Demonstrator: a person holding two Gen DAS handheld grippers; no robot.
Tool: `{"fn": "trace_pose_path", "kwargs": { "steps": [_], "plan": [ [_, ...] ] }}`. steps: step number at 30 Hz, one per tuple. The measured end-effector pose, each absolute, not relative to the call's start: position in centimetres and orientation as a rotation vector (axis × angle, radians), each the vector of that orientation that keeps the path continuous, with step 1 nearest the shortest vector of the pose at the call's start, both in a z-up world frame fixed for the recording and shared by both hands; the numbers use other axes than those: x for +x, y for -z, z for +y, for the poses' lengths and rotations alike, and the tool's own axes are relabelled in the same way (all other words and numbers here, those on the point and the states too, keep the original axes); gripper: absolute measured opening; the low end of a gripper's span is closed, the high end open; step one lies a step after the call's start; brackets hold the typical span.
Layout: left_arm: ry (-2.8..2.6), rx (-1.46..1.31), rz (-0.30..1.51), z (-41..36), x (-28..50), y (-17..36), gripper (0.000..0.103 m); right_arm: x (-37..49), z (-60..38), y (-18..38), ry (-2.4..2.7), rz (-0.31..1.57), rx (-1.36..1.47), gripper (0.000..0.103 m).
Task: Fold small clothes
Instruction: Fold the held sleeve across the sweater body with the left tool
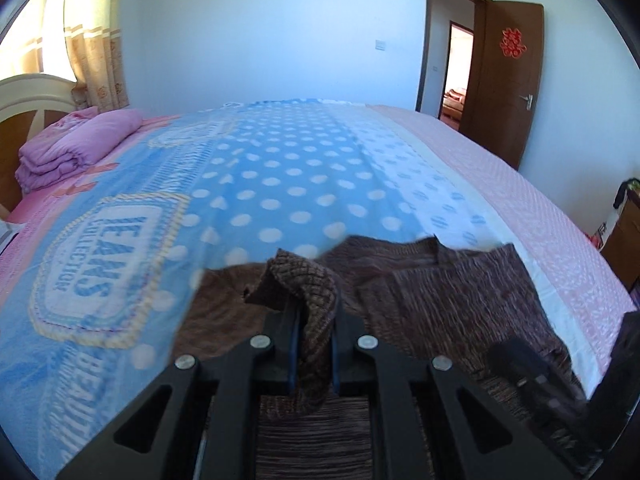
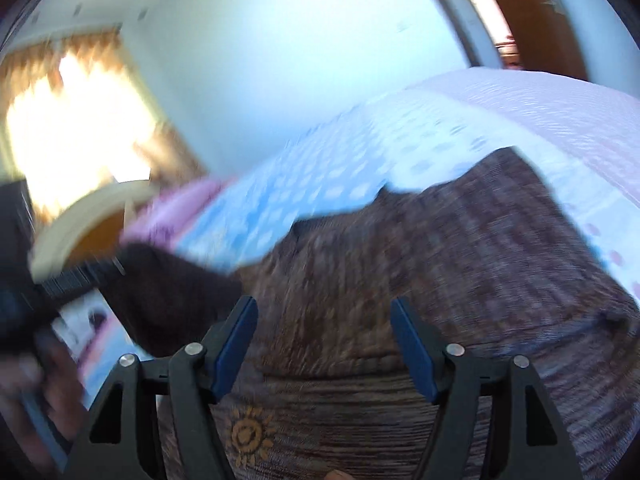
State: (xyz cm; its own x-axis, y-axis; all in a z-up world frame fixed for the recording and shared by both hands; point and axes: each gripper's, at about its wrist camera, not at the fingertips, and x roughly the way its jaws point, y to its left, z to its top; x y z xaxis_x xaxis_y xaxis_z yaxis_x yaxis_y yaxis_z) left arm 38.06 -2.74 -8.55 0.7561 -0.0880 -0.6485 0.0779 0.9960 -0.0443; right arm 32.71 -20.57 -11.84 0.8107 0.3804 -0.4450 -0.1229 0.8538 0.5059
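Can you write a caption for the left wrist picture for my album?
Left gripper pinches a fold of the brown knit sweater on the polka-dot bedspread.

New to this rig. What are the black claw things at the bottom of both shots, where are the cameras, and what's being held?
No robot here: a person carries one hand-held gripper in each hand, and each has a fisheye camera looking forward along its two fingers. That is why black fingers fill the bottom of both pictures.

The left wrist view shows the left hand-held gripper shut on a bunched part of a brown knit sweater, which lies on a bed with a blue polka-dot blanket. A folded pink quilt sits near the headboard.

The right wrist view is motion-blurred. The right hand-held gripper is open, its blue-padded fingers apart above the same sweater, holding nothing. A sun emblem shows on the knit.
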Motion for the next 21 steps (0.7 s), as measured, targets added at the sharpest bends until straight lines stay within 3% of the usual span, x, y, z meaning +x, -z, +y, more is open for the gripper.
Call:
{"fn": "trace_pose_path", "kwargs": {
  "steps": [2,5,8,12,21],
  "plan": [
    [0.125,0.005,0.761,-5.1,38.2,10.6,0.017,32.2,-21.8,11.8,-0.243,0.533,0.527,0.071],
    [0.176,0.079,0.825,-7.7,37.0,12.7,0.049,31.9,-23.6,12.0,-0.209,0.502,0.613,0.073],
    [0.205,0.155,0.76,-8.0,34.1,12.2,0.061,32.0,-24.9,12.2,-0.202,0.5,0.677,0.073],
    [0.151,0.17,0.653,-4.6,31.5,10.6,0.091,32.3,-24.9,12.4,-0.219,0.523,0.681,0.073],
    [-0.373,0.168,0.721,8.7,35.7,13.6,0.093,32.7,-19.6,11.1,-0.313,0.618,0.409,0.073]
  ]
}}
